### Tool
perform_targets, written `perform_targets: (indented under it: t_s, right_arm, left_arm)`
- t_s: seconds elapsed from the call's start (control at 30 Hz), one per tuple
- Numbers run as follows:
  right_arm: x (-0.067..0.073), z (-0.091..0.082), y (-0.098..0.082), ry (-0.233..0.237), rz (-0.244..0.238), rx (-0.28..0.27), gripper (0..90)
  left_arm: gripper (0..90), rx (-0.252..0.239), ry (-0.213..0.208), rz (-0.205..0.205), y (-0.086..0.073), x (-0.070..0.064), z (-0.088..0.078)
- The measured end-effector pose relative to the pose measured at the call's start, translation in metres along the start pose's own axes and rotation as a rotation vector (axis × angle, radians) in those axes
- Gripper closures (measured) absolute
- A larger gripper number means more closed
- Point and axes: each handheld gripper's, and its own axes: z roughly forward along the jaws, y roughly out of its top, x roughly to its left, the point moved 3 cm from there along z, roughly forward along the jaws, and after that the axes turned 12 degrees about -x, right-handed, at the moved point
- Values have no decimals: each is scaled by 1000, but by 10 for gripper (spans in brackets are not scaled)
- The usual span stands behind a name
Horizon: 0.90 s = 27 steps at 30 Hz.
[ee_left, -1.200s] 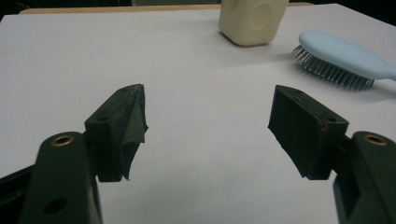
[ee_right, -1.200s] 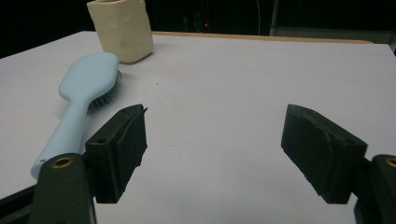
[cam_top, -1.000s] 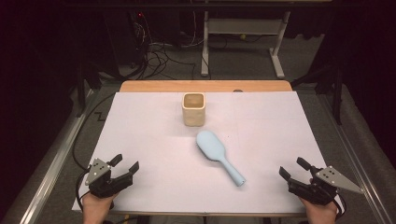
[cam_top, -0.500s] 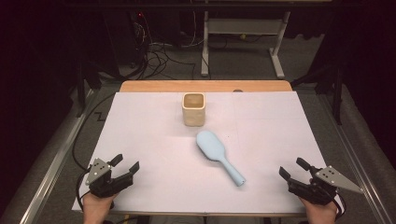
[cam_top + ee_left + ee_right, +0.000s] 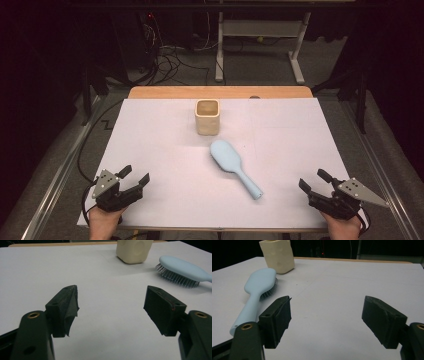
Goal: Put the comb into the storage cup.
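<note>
Overhead, a pale blue brush (image 5: pixel 234 167) lies bristles down on the white table (image 5: pixel 150 140), just in front of a cream cup (image 5: pixel 207 116) and angled so its handle runs away from the cup toward the near right. The left gripper (image 5: pixel 136 177) and right gripper (image 5: pixel 313 181) wait well apart from the brush at the near corners, jaws spread, nothing held.

Along the left gripper (image 5: pixel 111 300), its jaws stand wide over bare table. The brush (image 5: pixel 183 271) sits to the right of the cup (image 5: pixel 134 250), whose top is cut off, as is the handle's end.

Along the right gripper (image 5: pixel 327 308), jaws again gaping, the brush (image 5: pixel 258 290) lies with its handle nearest. It looks like light, rigid plastic, smooth and possibly slippery; the narrow handle seems the surest place to pinch, since the bristles would give under the pads. The cup (image 5: pixel 278 255) loses its rim at the frame's edge, and its inside cannot be made out.
</note>
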Motion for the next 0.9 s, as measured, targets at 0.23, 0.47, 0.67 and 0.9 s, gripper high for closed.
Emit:
perform_targets:
  t_s: [0.23,0.47,0.67,0.9]
  right_arm:
    - [0,-1,1,0,-1,-11,239]
    - [1,0,2,3,4,-17,239]
    - [4,1,3,13,3,-25,240]
    - [5,3,5,21,1,-35,242]
  left_arm:
    - [281,-1,1,0,0,0,0]
    - [282,0,0,0,0,0,0]
    - [283,0,1,0,0,0,0]
    - [284,0,1,0,0,0,1]
